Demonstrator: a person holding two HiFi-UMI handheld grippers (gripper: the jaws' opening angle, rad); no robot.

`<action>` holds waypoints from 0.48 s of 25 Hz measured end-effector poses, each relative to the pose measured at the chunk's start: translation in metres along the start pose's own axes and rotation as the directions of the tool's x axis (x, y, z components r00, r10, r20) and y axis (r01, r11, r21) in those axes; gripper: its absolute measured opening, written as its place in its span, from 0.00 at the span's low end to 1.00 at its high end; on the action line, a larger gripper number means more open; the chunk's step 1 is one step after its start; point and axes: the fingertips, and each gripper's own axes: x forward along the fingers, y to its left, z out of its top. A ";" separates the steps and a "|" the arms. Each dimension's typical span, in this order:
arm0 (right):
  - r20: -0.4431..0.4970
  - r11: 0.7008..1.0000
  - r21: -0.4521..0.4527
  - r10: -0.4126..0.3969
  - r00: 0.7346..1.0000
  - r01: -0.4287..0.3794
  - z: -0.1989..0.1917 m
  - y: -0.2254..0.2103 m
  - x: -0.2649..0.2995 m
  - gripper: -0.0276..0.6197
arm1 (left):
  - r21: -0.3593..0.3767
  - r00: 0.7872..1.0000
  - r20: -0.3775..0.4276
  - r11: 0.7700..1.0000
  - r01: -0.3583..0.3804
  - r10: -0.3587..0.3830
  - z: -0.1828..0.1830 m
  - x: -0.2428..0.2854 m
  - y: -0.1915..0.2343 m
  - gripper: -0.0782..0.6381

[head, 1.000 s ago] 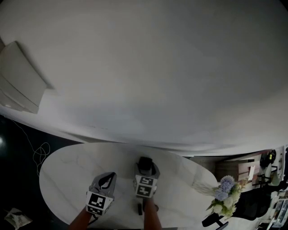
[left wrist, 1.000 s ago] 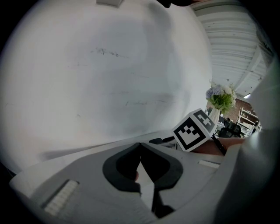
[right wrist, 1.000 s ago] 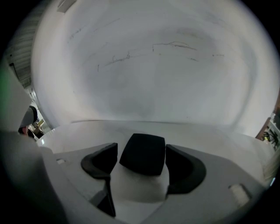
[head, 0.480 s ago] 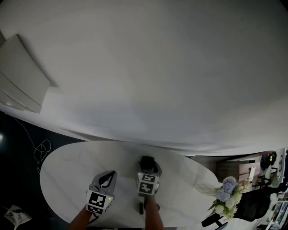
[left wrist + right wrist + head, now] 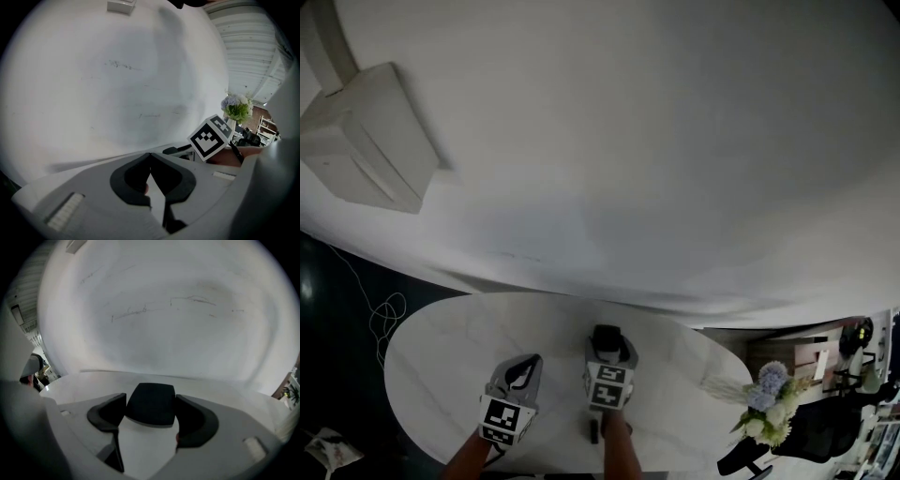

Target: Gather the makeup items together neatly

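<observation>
Black makeup item (image 5: 151,405): sits between the jaws of my right gripper (image 5: 606,339), which are closed narrow against its two sides. In the right gripper view it fills the gap, dead centre, at 12 o'clock from the camera. It is flat, dark and squarish with rounded corners. Its near edge is hidden behind the gripper body, and I can make out no label or detail on its face.

Head view: the item shows only as a dark cap at the 12 o'clock tip of the right gripper, over the white table (image 5: 441,356). That picture is too dim and small to tell whether the item touches the tabletop.

Left gripper (image 5: 150,155): jaw tips are together with nothing between them. It lies at about 8 o'clock from the right gripper, just beside it and apart from the item.

Small dark shape (image 5: 592,432): at 6 o'clock from the right gripper's marker cube, beside my wrist. I cannot tell what it is.

Flowers (image 5: 764,405): pale blue and white, at about 4 o'clock from the right gripper, near the table's right end. Their base is hard to make out.

Both my forearms are cut off by the bottom edge of the head view.
</observation>
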 end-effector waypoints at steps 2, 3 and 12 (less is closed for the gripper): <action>0.022 1.000 -0.002 0.000 1.000 0.000 0.007 0.001 -0.011 0.56 | 0.004 1.000 0.015 1.000 0.001 -0.001 0.005 -0.005 -0.002 0.12; 0.034 1.000 -0.003 0.000 0.999 0.001 0.010 0.001 -0.016 0.55 | 0.007 1.000 0.024 1.000 0.002 -0.002 0.007 -0.008 -0.003 0.12; 0.085 1.000 0.000 -0.010 0.996 0.010 0.010 0.010 -0.069 0.55 | 0.033 0.995 0.097 0.999 0.006 -0.009 0.025 -0.046 -0.015 0.12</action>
